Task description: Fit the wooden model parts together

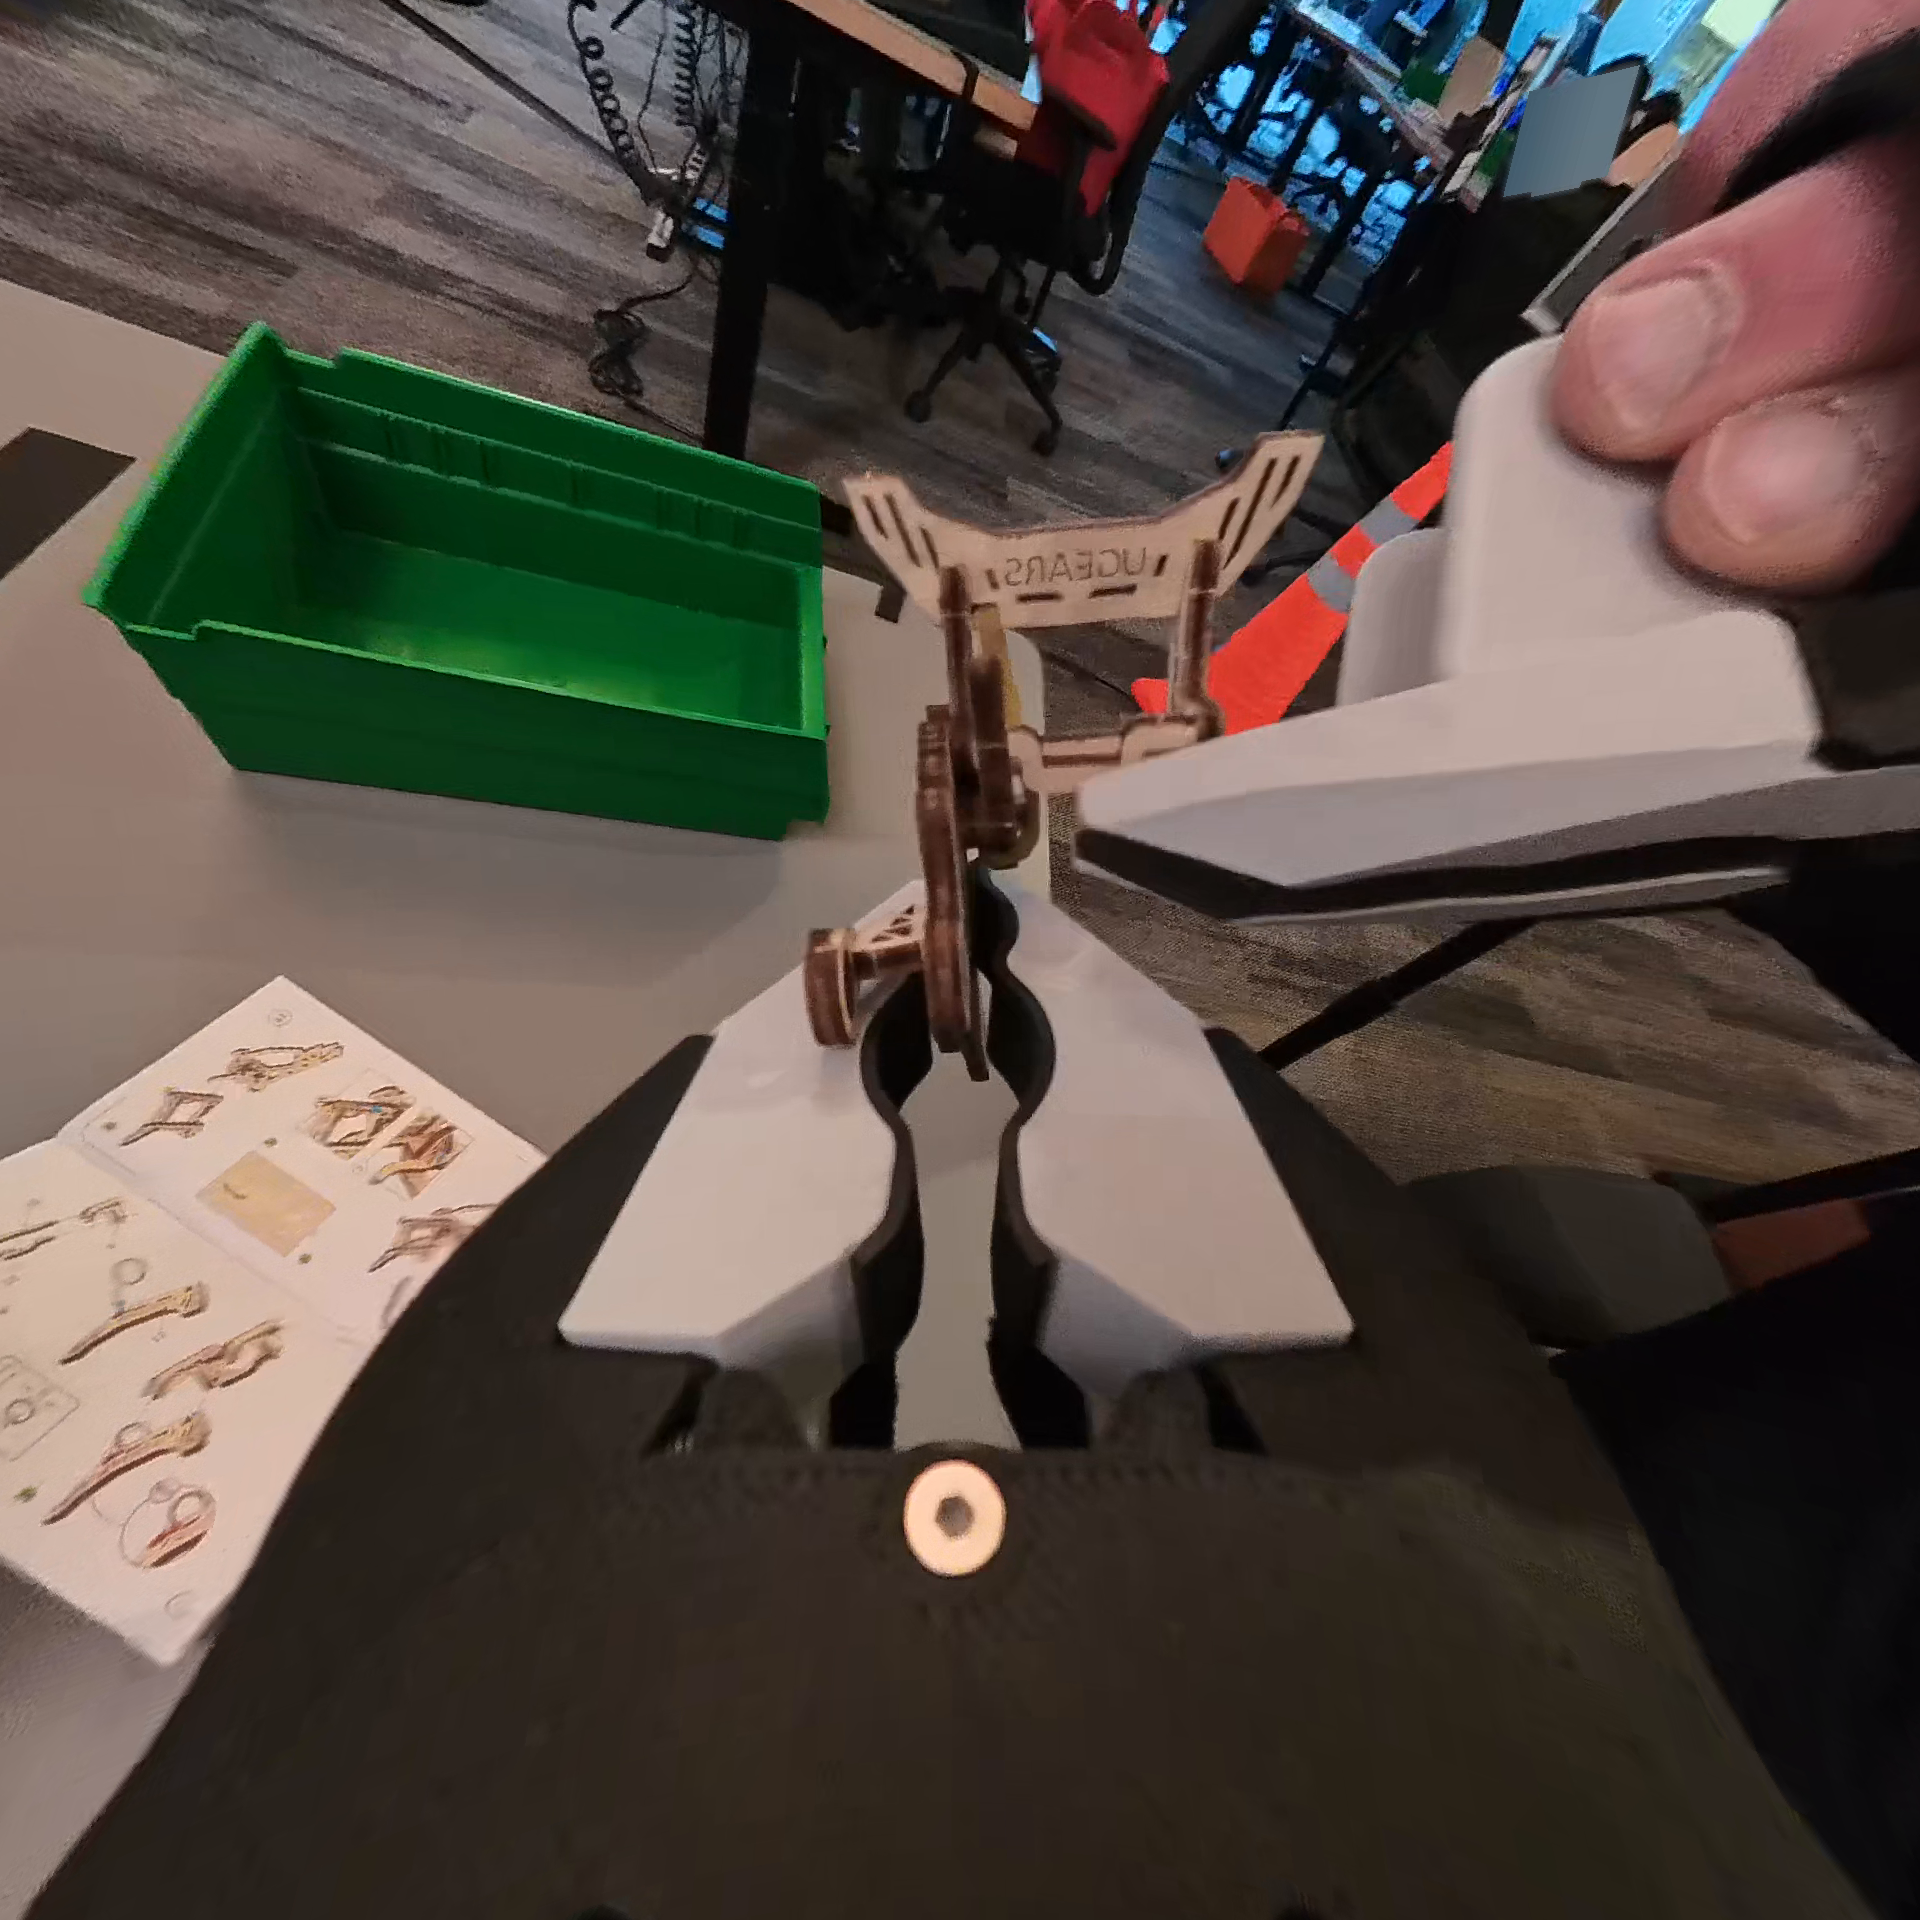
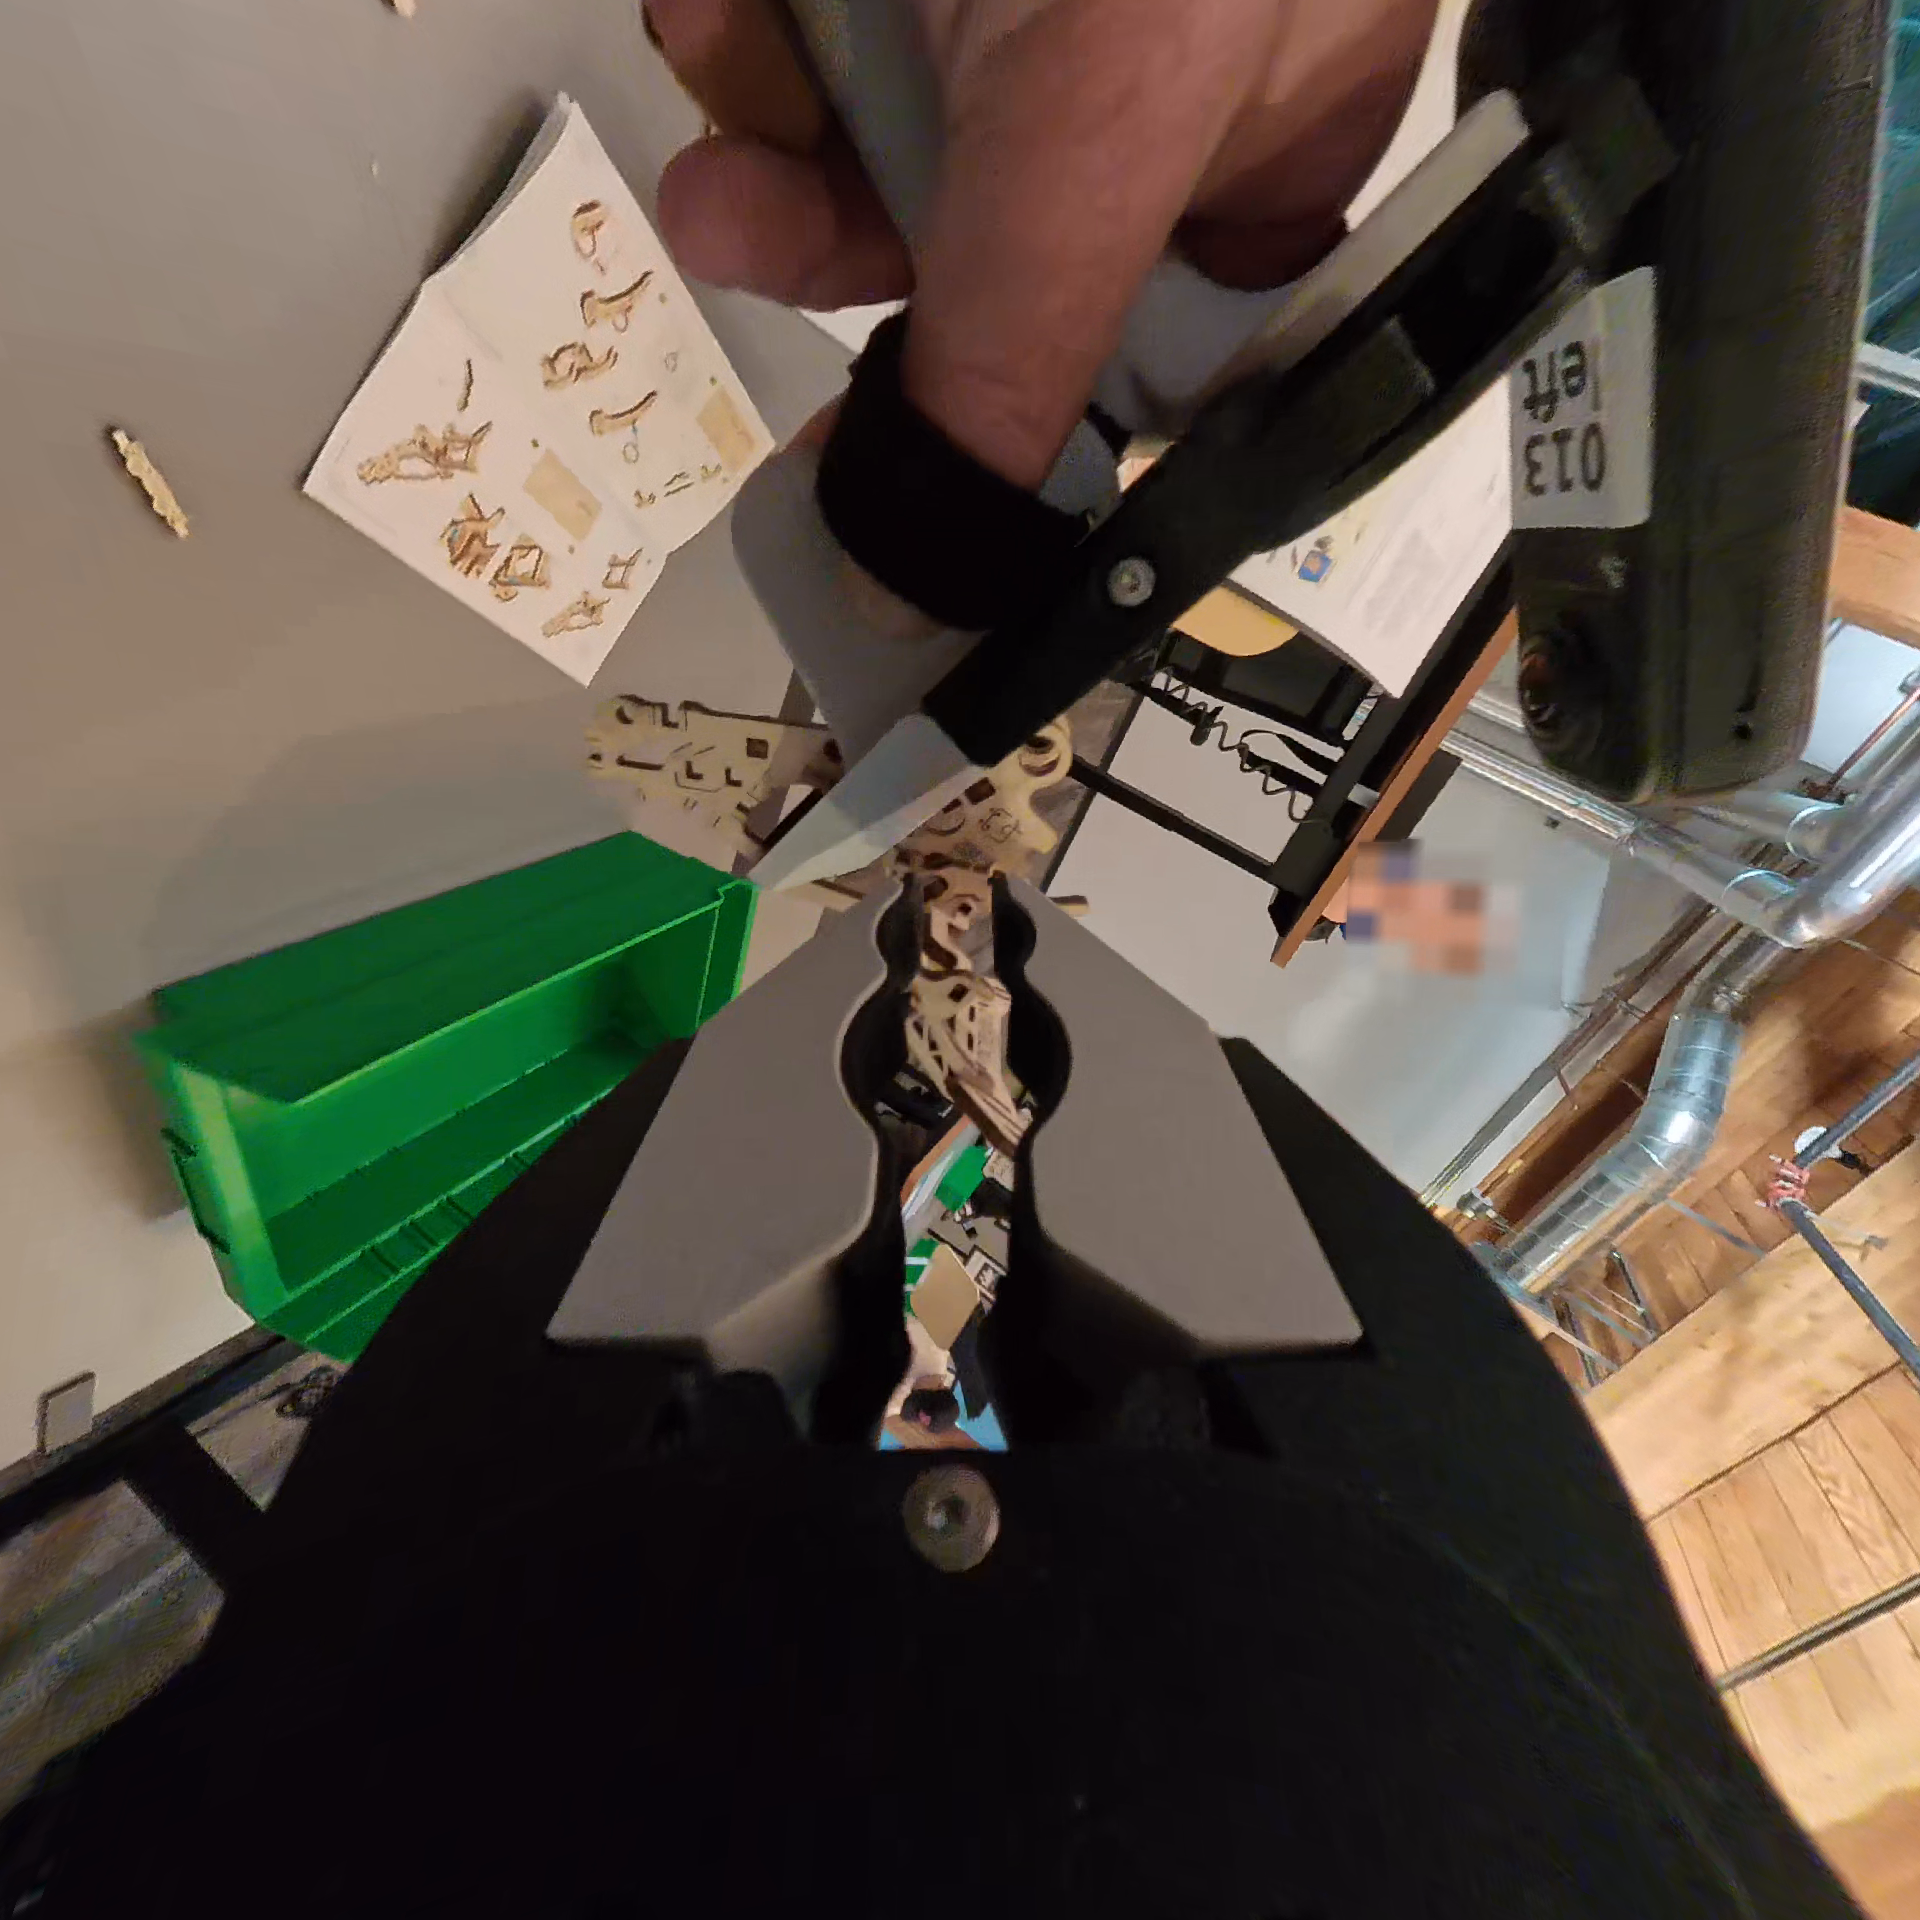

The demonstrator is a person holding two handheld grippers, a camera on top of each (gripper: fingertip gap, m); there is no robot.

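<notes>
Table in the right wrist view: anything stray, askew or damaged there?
One loose wooden piece lies alone on the grey table, apart from the instruction booklet and outside the green bin. Nothing looks broken or spilled. Both grippers hold the wooden model in mid-air.

**Grey table and what lay on it**

The grey table (image 1: pixel 436 904) carried a green bin (image 1: pixel 488 623), open side up, ahead and to the left of the left gripper (image 1: pixel 961 935). An open instruction booklet (image 1: pixel 208 1247) lay flat close by that gripper's left side. In the right wrist view a small loose wooden piece (image 2: pixel 151 483) lay apart from the booklet.
</notes>
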